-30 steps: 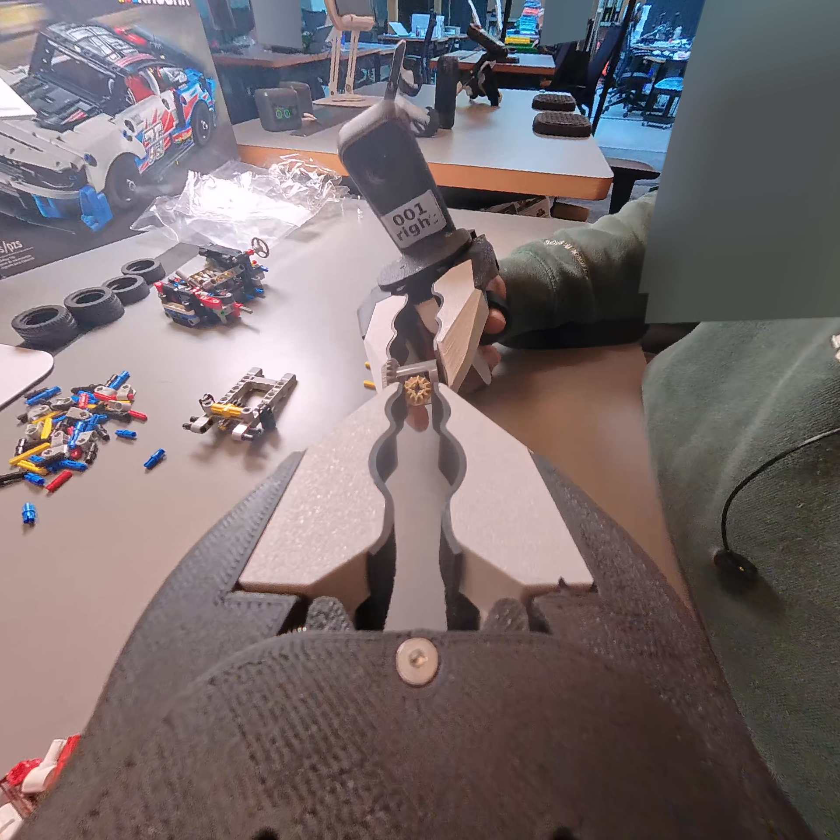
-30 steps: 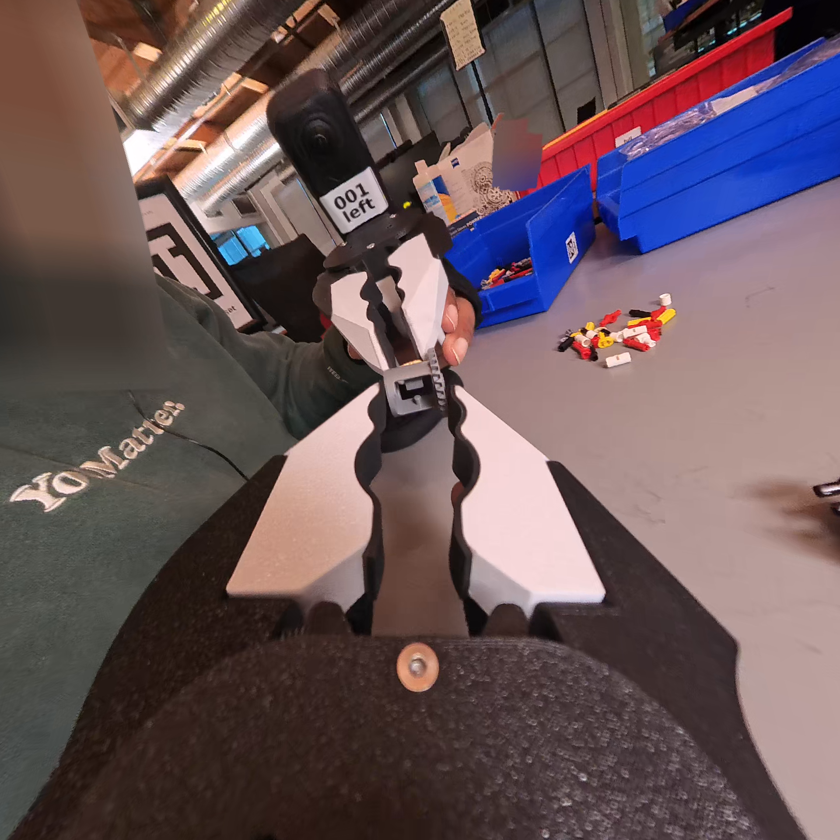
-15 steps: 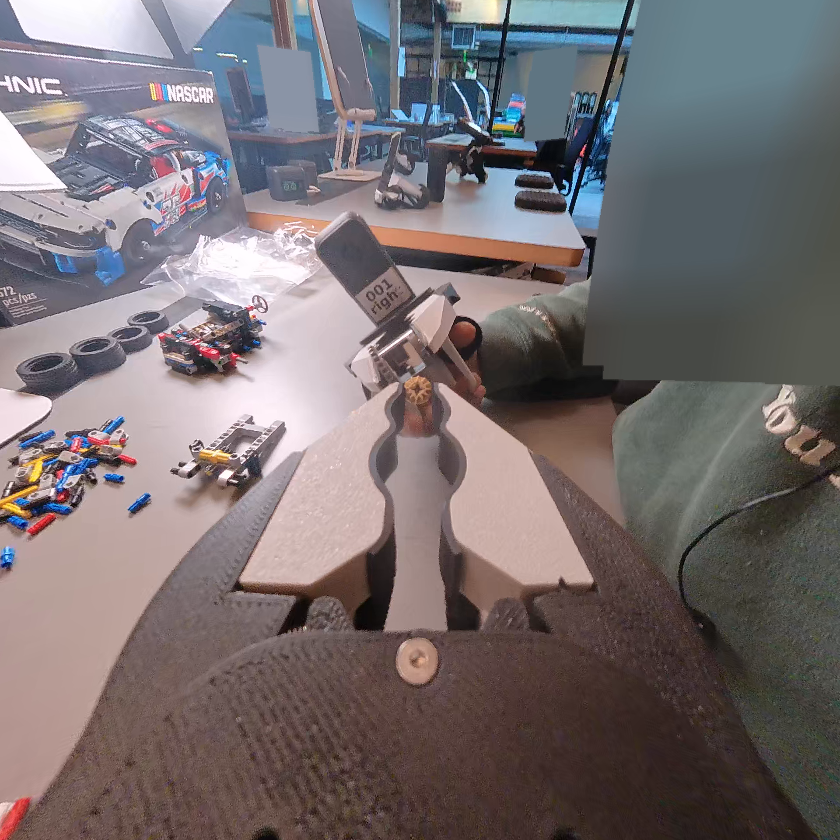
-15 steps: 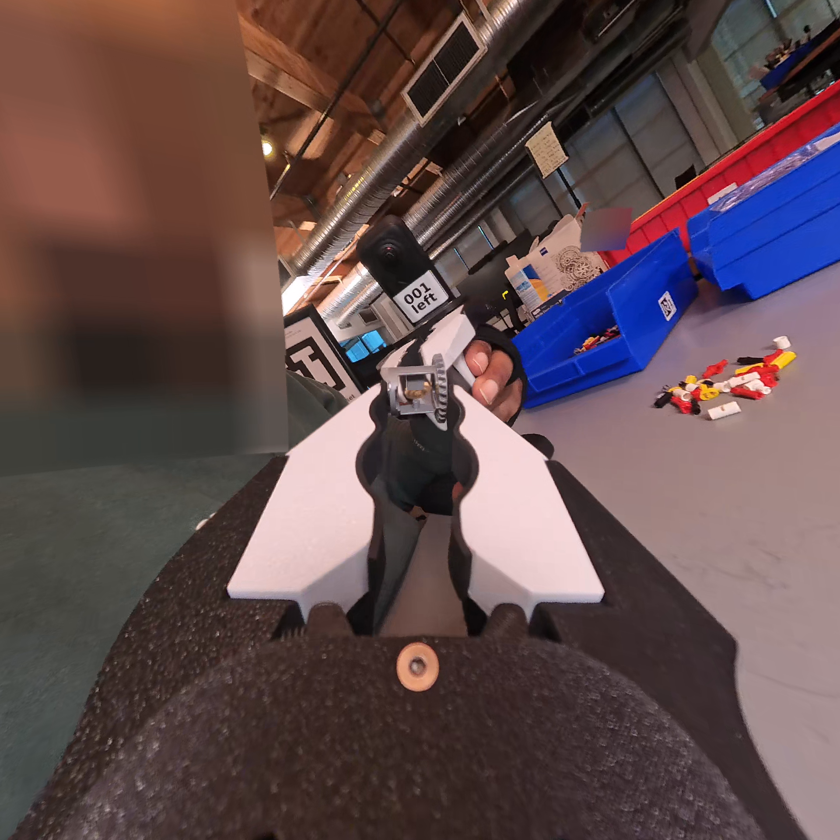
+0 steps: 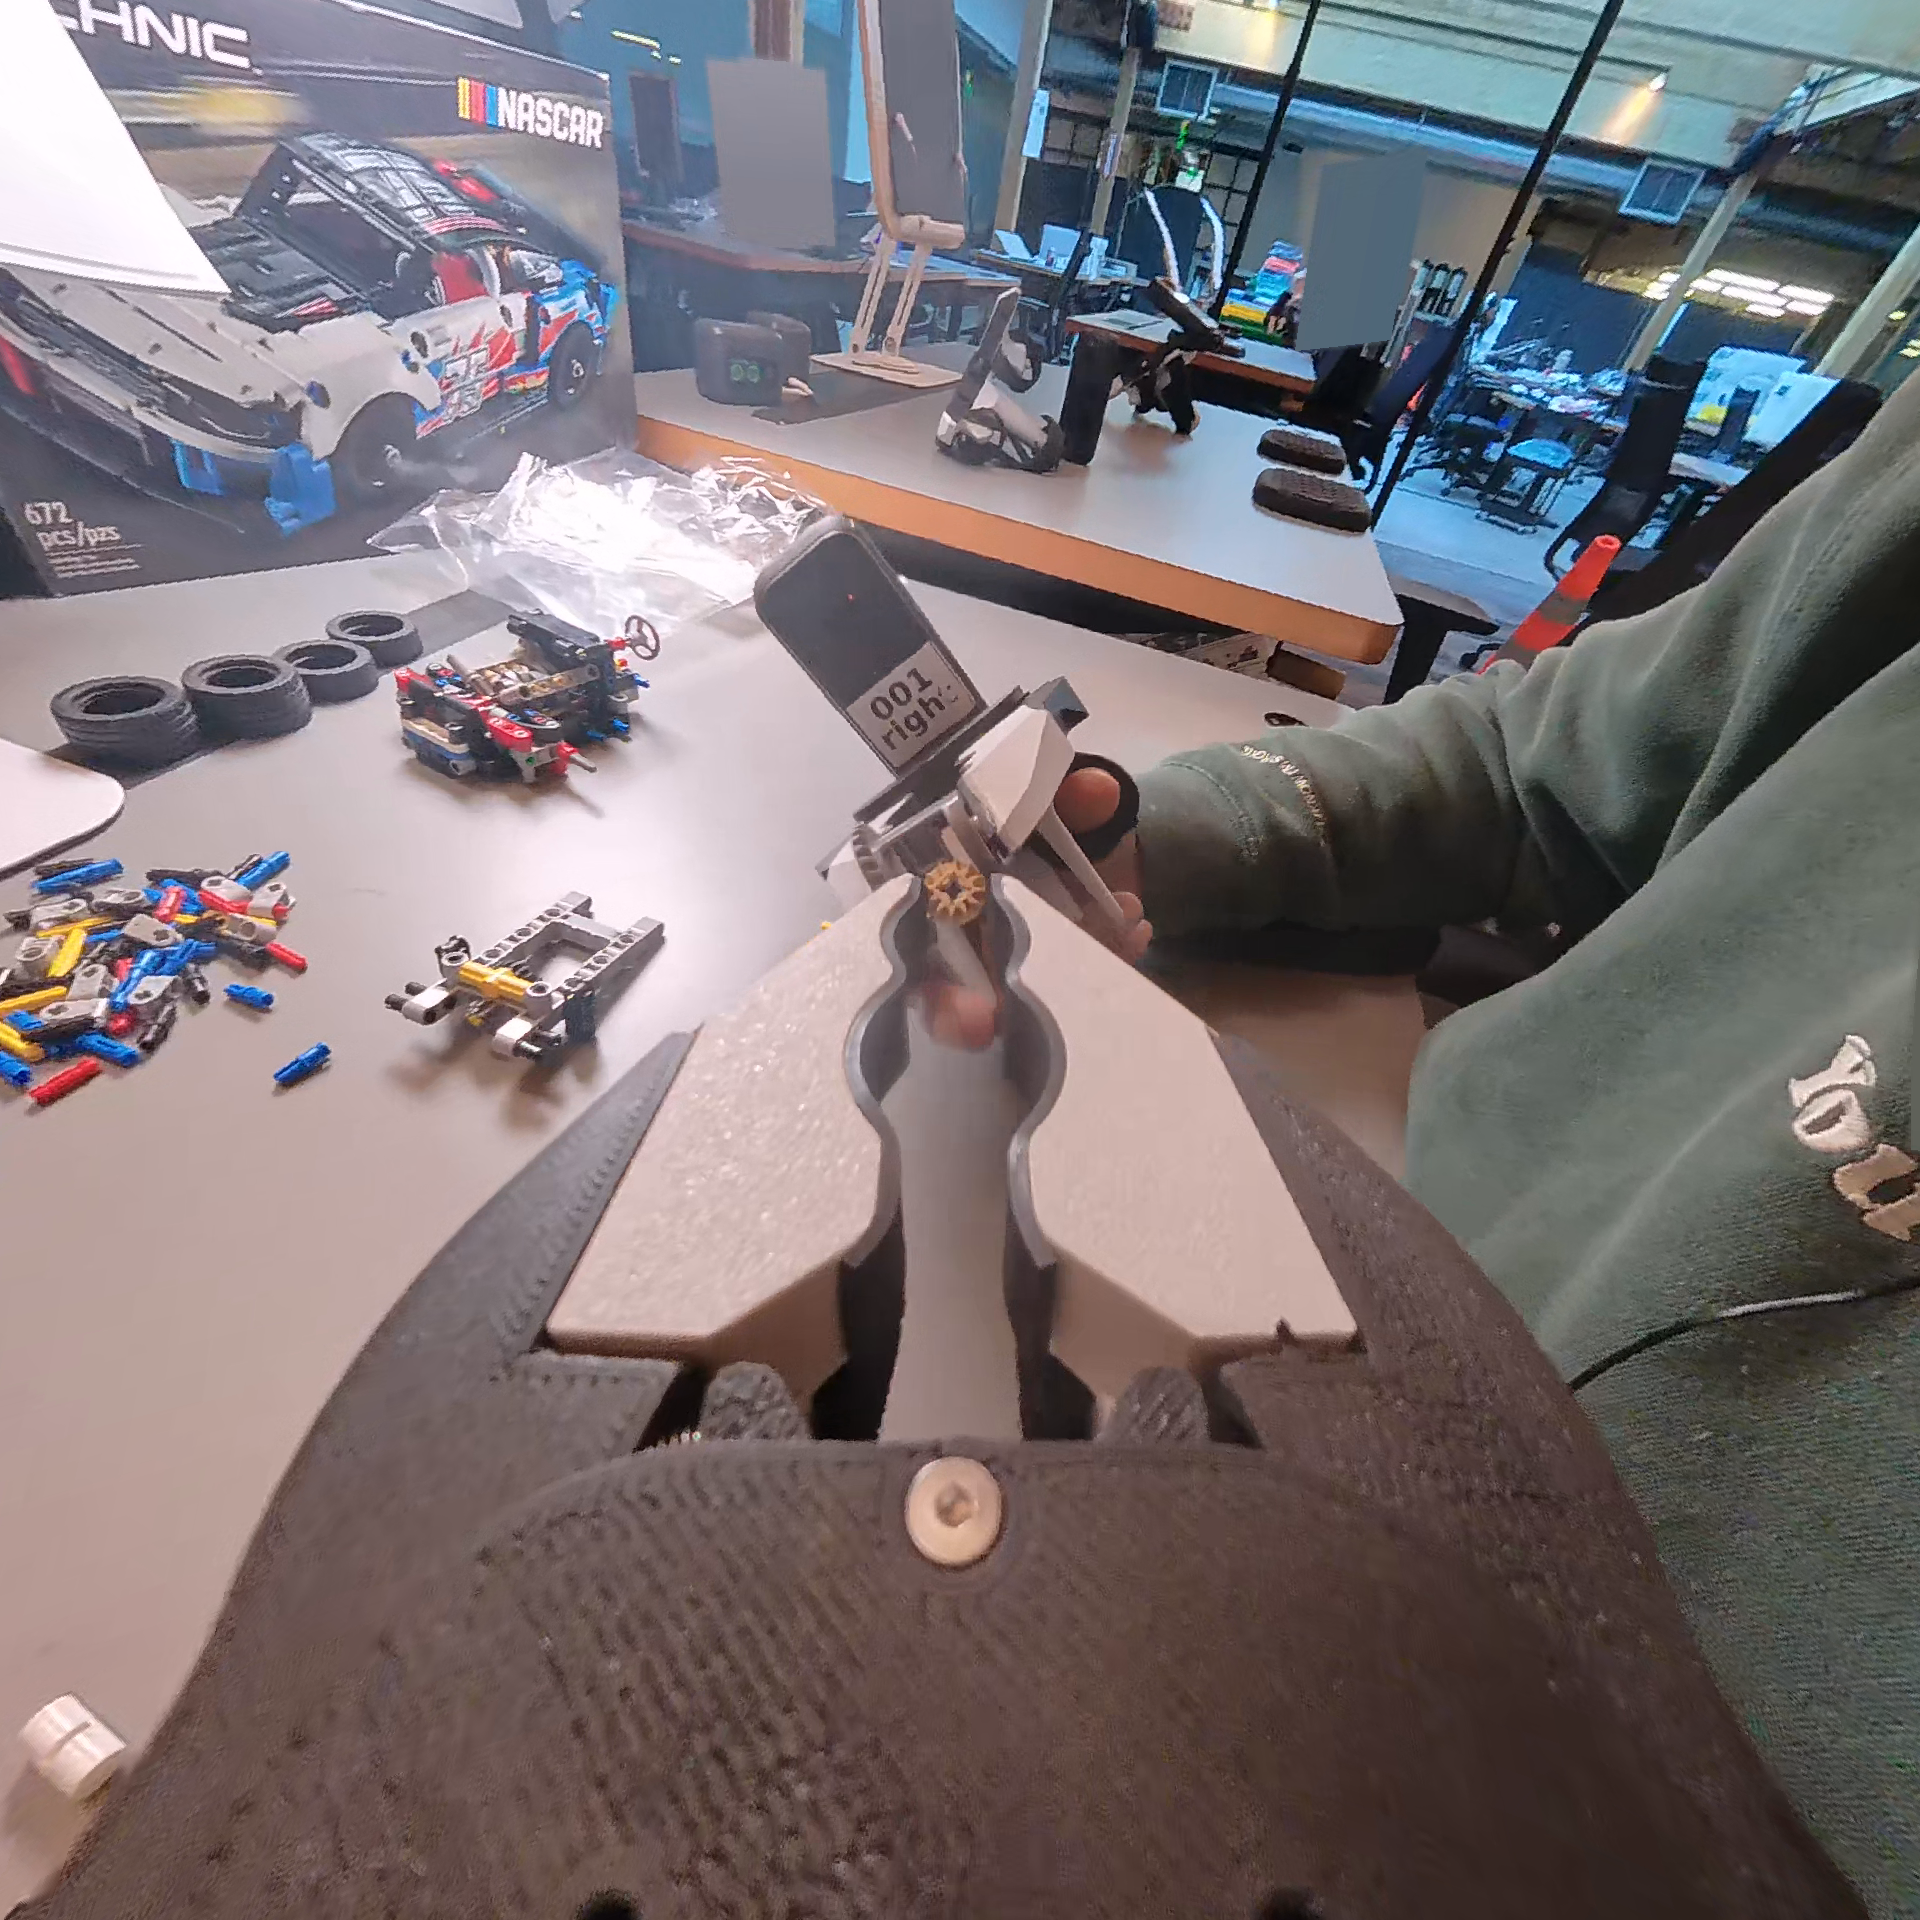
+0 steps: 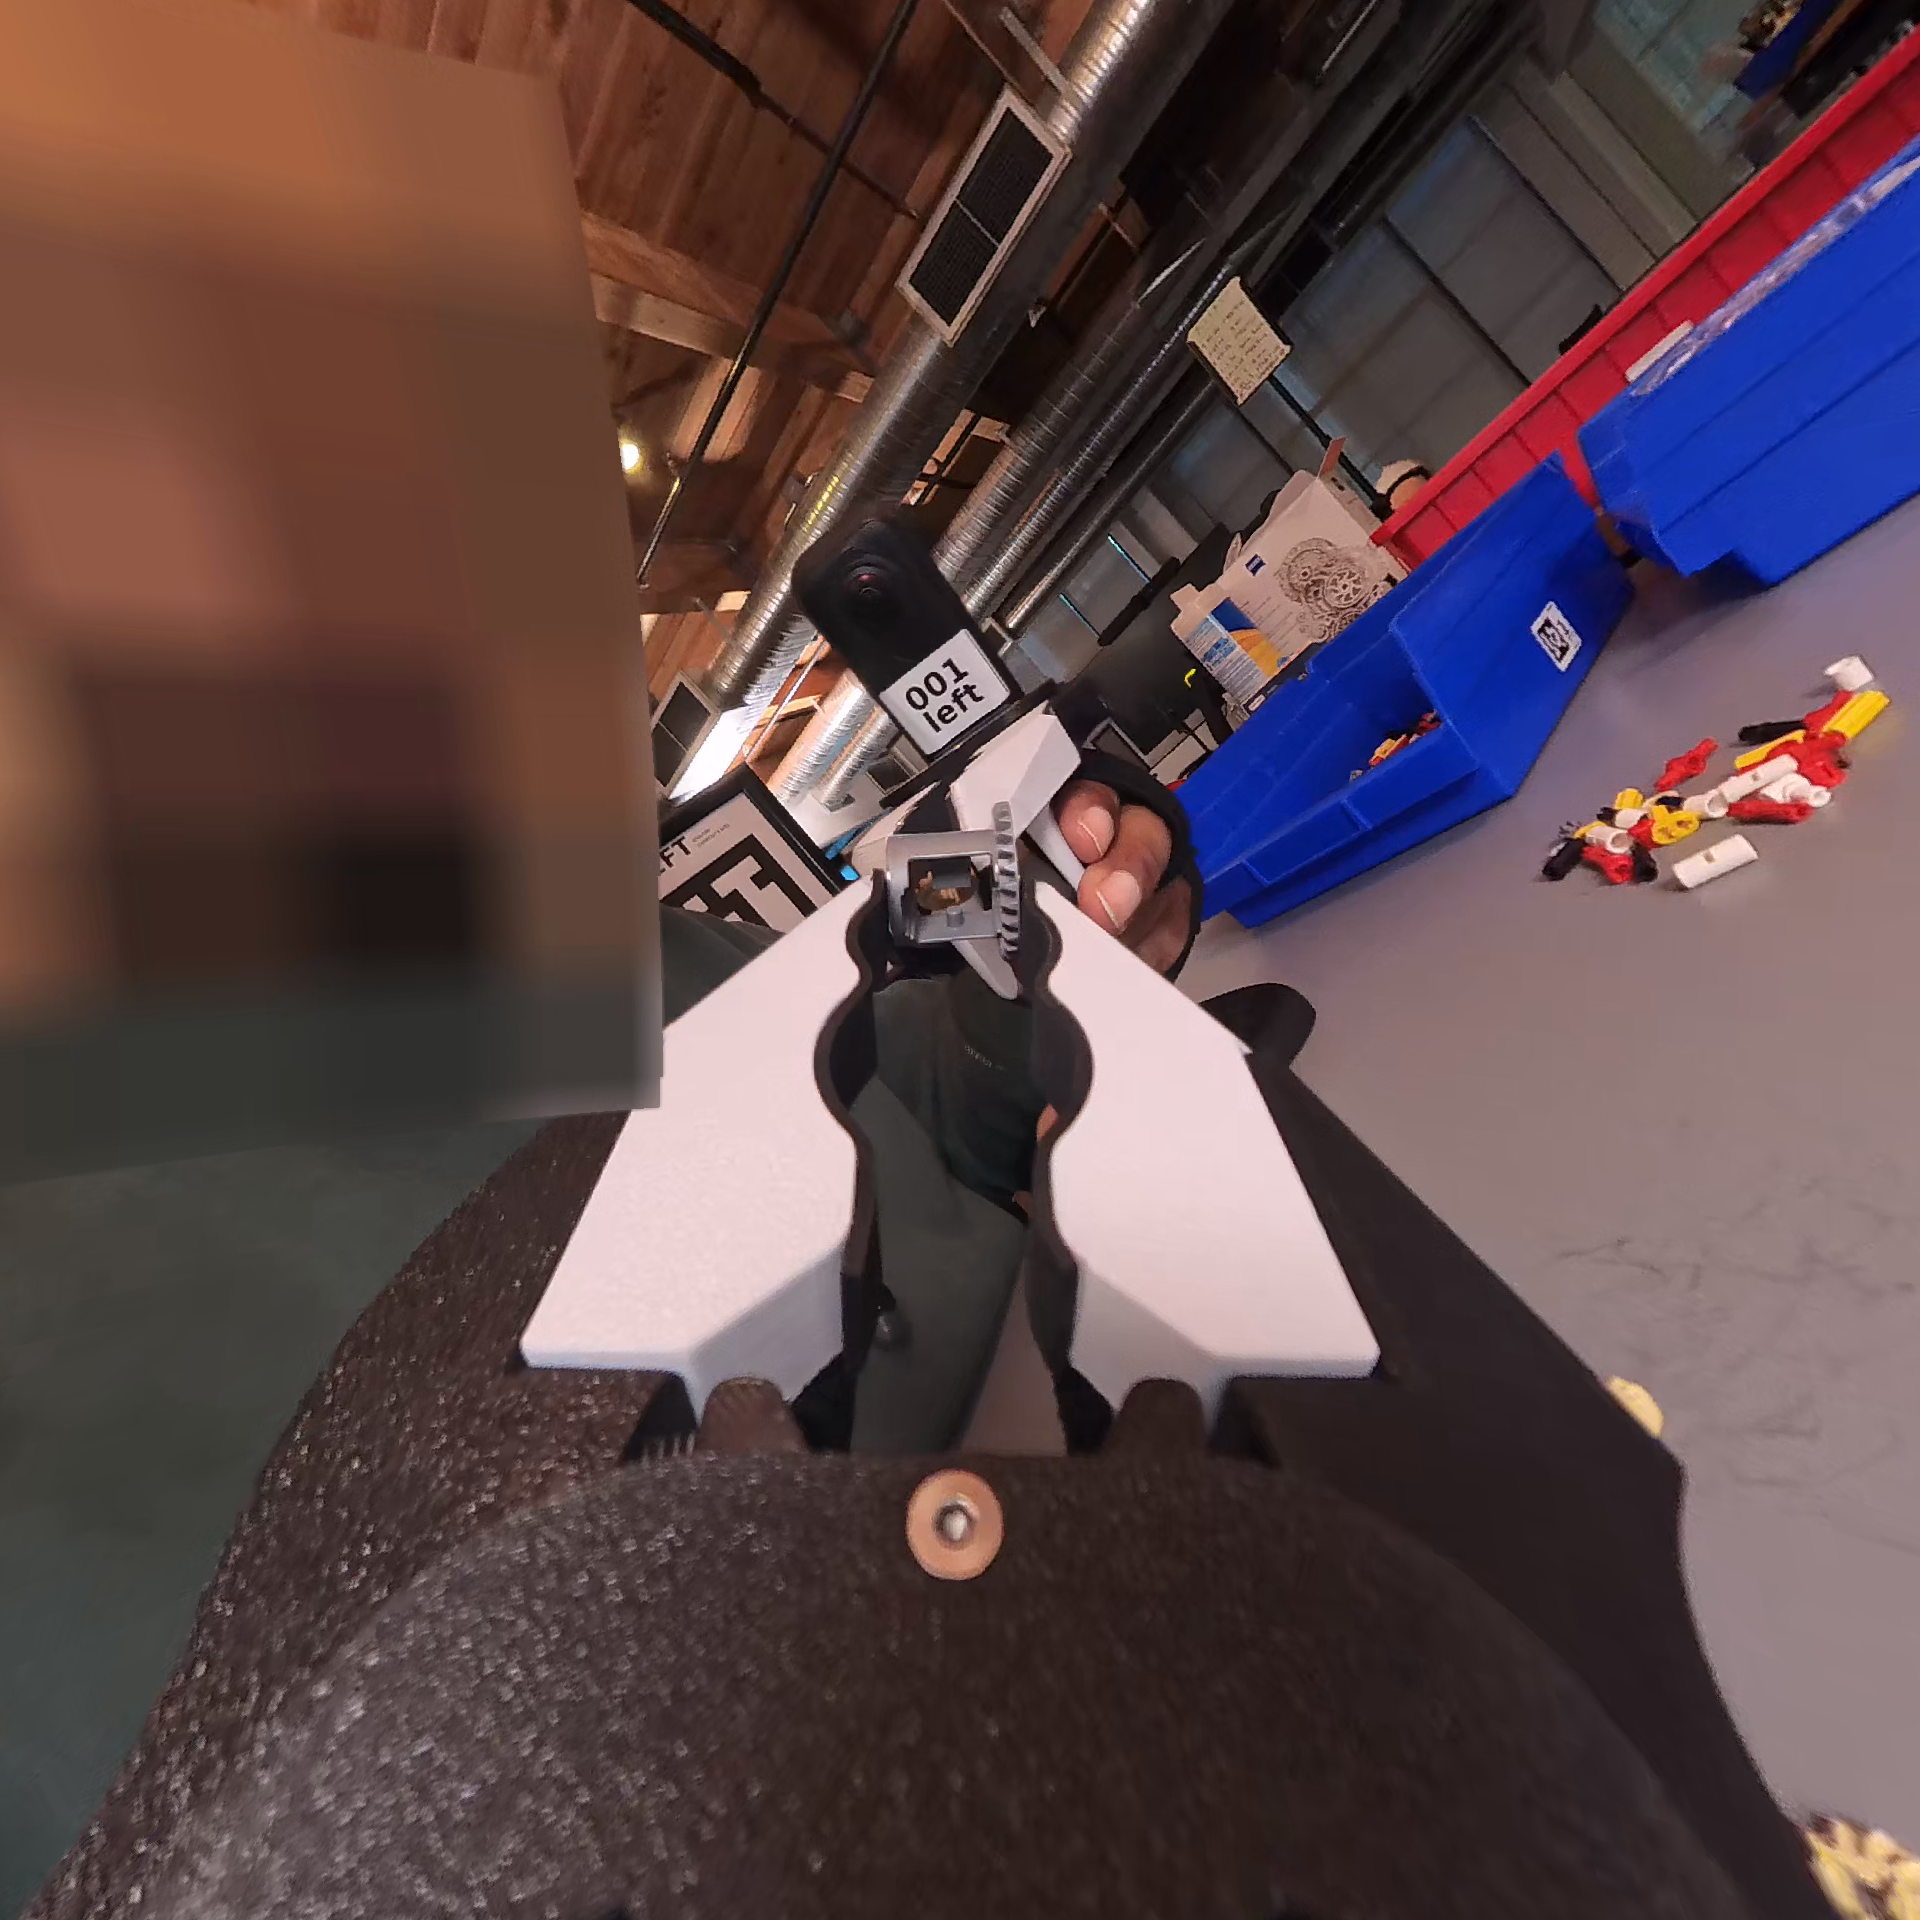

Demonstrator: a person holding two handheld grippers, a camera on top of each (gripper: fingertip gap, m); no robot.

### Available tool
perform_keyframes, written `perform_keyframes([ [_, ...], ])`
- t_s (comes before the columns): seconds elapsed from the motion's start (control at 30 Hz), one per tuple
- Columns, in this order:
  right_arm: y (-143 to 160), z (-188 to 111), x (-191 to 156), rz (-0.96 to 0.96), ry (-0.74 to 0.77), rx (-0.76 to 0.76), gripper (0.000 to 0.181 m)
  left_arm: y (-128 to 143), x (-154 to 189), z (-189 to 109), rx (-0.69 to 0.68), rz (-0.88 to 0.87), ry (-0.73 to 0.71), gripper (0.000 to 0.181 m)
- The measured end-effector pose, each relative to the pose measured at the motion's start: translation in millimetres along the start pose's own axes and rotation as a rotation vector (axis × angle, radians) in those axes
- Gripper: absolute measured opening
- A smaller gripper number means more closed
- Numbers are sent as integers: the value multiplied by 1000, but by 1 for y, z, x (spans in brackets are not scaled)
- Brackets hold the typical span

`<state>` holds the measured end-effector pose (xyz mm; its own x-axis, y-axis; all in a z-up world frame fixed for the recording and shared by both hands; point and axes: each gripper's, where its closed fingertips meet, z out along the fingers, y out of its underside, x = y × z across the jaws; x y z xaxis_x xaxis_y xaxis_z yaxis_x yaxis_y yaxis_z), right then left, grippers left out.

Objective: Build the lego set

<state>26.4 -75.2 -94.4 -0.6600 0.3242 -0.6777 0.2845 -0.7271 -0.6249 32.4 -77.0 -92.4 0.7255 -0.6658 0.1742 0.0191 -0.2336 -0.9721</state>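
Up front, the left gripper (image 5: 954, 902) pinches a tan gear (image 5: 954, 890); the right gripper (image 6: 948, 902) clamps a grey frame (image 6: 935, 885) (labelled blue bin (image 6: 1455, 727) of bricks rightward).

My left gripper (image 5: 954, 914) meets my right gripper (image 6: 951, 914) tip to tip above the table (image 5: 260, 1195). Left of them lie a small frame (image 5: 540, 966), loose pieces (image 5: 114, 966), tyres (image 5: 229, 691), a chassis (image 5: 520, 707), the box (image 5: 301, 301) behind.

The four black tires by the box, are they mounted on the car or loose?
Loose: the tires lie on the table.
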Motion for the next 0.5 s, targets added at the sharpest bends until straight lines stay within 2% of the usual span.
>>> perform_keyframes([
  [0.27, 4, 1, 14, 124, 38, -11, 24, 11, -11, -1, -50, 21, -50, 9],
  [0.5, 12, -4, 30, 204, 102, -60, 24, 25, -19, -1, -127, 106, -109, 9],
])
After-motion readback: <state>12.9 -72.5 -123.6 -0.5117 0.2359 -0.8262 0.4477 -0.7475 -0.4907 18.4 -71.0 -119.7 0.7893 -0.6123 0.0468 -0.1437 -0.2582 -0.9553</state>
